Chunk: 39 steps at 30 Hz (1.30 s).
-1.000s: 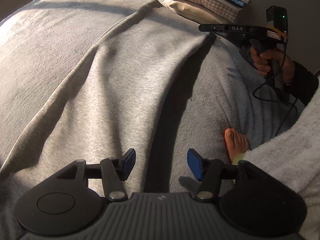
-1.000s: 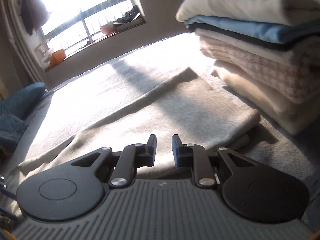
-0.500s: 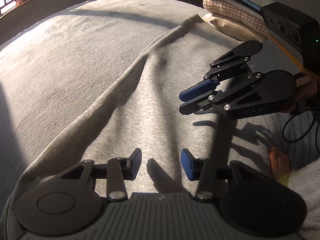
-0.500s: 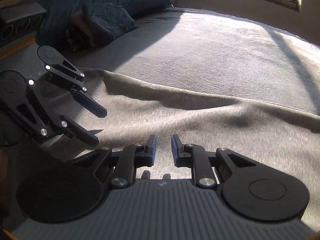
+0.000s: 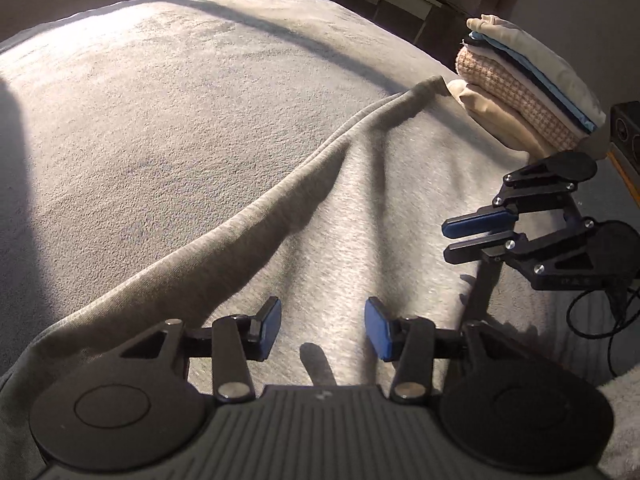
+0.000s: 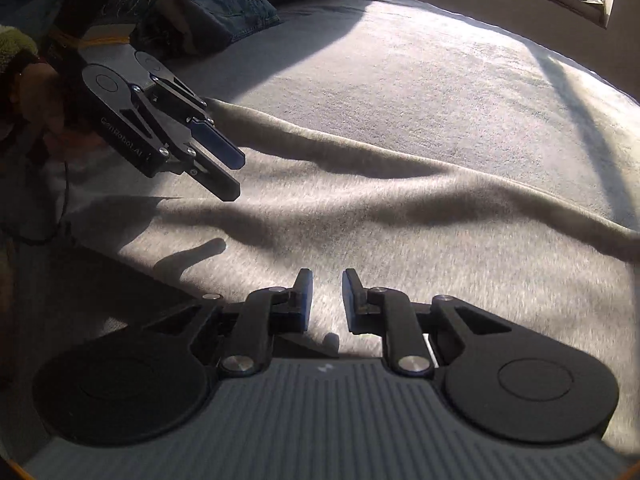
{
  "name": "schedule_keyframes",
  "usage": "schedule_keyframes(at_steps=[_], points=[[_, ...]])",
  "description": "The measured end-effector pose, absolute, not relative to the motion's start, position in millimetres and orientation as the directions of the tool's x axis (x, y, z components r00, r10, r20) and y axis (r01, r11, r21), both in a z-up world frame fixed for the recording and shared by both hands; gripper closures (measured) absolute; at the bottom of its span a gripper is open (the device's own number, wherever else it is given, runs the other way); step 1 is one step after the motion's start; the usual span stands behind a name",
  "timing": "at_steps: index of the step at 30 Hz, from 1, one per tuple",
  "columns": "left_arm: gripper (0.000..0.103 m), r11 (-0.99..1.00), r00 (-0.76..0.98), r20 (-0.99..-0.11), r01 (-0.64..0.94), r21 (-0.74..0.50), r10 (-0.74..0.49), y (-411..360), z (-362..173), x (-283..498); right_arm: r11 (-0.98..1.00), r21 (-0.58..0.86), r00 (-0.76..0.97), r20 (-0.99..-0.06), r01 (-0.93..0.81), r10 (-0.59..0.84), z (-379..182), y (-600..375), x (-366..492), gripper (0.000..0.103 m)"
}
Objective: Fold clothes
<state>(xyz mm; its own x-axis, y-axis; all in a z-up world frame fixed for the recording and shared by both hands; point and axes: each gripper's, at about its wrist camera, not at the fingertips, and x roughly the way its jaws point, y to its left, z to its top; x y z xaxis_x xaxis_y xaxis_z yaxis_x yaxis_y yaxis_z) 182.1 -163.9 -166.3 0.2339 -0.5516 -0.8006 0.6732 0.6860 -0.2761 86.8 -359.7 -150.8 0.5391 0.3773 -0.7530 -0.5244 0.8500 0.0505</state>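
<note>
Now both grippers hover empty over the grey fleece garment (image 5: pixel 400 184) at frame centre: left gripper (image 5: pixel 322 333) opening, right gripper (image 6: pixel 325 300) narrowly parted; next, likely pinch an edge.

A grey fleece garment (image 5: pixel 360 208) lies spread and wrinkled on the bed, under both tongs, its folded edge running away ahead.

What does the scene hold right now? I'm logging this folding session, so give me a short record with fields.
surface: grey blanket
garment: grey fleece piece spread out, long fold ridge running toward the stack
folded stack: pile of folded clothes at the garment's far end
left tool: above the garment, jaws opening, nothing between them
right tool: above the garment, jaws narrowly apart, nothing between them
other: jeans beyond the blanket
</note>
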Motion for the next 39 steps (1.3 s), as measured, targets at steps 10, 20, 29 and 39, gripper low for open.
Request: schedule_keyframes(at_steps=[10,20,29,39], points=[[0.074,0.817,0.340,-0.826,0.530,-0.228,-0.451,-145,-186,222,0.876,0.073,0.421,-0.856,-0.477,0.300,-192,-373,109,0.089],[0.075,0.831,0.354,-0.829,0.512,-0.216,-0.433,-147,-187,228,0.892,0.025,0.500,-0.821,-0.451,0.275,-172,-386,159,0.088],[0.075,0.837,0.339,-0.825,0.480,-0.262,-0.453,-139,-187,236,0.902,-0.031,0.370,-0.918,-0.432,0.145,-184,-437,117,0.088],[0.055,0.749,0.368,-0.824,0.654,-0.101,-0.432,-160,-170,221,0.631,-0.449,0.620,-0.782,-0.632,0.065,-150,-438,179,0.074]])
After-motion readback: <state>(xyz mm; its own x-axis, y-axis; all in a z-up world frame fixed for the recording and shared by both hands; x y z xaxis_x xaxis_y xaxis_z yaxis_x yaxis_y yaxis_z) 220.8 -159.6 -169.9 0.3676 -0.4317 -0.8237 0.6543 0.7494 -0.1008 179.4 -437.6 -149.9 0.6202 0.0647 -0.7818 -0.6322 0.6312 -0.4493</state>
